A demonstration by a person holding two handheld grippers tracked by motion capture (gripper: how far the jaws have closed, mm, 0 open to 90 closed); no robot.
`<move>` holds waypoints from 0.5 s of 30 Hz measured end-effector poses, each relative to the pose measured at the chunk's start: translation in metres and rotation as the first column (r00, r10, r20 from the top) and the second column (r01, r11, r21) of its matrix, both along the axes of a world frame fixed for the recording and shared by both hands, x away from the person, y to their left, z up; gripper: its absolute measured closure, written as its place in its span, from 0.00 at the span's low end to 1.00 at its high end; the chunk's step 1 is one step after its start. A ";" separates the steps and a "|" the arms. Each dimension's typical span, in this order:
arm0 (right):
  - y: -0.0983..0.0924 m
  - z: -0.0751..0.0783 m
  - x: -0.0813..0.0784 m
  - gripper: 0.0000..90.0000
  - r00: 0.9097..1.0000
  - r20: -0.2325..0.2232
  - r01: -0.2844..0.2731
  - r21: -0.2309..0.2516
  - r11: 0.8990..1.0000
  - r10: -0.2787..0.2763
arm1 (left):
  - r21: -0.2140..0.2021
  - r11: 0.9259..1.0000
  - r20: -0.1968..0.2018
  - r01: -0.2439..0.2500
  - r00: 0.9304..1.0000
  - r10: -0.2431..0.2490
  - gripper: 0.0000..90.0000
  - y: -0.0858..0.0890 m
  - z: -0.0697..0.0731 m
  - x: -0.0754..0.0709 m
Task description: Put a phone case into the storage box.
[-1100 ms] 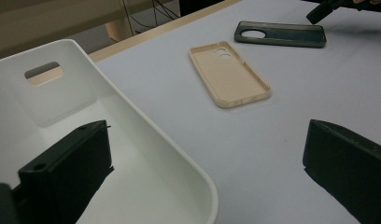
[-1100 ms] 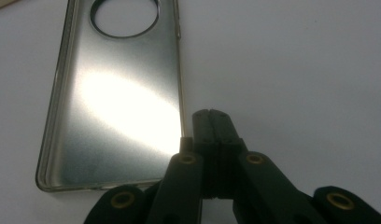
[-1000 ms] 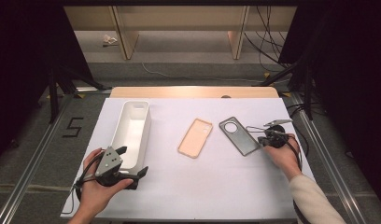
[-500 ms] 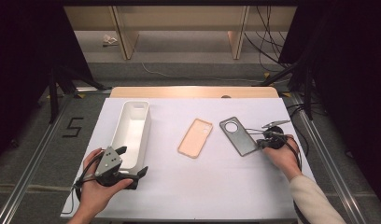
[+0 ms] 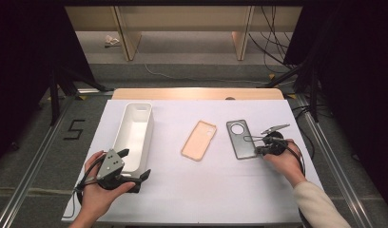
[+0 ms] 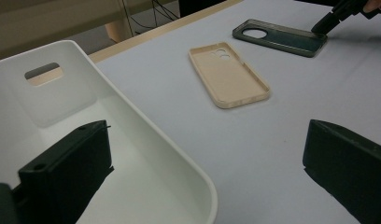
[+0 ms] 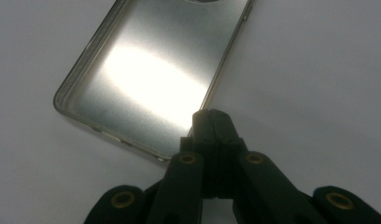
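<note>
A grey phone case (image 5: 239, 140) (image 7: 146, 70) lies hollow side up at the right of the white table. My right gripper (image 5: 255, 149) (image 7: 212, 116) is shut, its tips resting at the case's near right corner; whether the rim is pinched between them I cannot tell. A beige phone case (image 5: 199, 140) (image 6: 228, 77) lies at the middle, also hollow side up. At the left stands a long white tray (image 5: 135, 107) (image 6: 132, 107). My left gripper (image 5: 135, 164) (image 6: 207, 135) is open at the tray's near end, one jaw over its inside, the other over the table.
The table's wooden far edge (image 5: 197, 93) runs behind the tray and cases. Cables (image 5: 277, 52) and shelf legs stand on the floor beyond. Metal rails (image 5: 35, 166) run along both sides of the table.
</note>
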State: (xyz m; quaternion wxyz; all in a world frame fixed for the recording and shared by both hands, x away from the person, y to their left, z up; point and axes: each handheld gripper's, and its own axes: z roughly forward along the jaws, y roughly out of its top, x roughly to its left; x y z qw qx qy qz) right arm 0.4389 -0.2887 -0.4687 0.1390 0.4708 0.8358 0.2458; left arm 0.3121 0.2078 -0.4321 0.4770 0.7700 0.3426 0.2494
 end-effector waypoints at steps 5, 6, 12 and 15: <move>0.006 0.000 -0.002 1.00 1.000 -0.008 -0.025 -0.003 1.000 0.025 | -0.002 1.000 0.002 0.000 1.000 0.000 0.01 0.000 0.000 0.000; 0.006 0.000 -0.002 1.00 1.000 -0.008 -0.025 -0.003 1.000 0.025 | -0.002 1.000 0.002 -0.001 1.000 0.001 0.01 0.000 0.000 0.000; 0.009 0.001 -0.003 1.00 0.999 -0.013 -0.045 -0.010 0.999 0.044 | -0.001 1.000 0.001 0.000 1.000 0.000 0.01 0.000 0.000 0.000; 0.009 0.001 -0.003 1.00 0.999 -0.013 -0.047 -0.010 0.999 0.047 | -0.001 1.000 0.001 0.000 1.000 0.000 0.01 0.000 0.000 0.000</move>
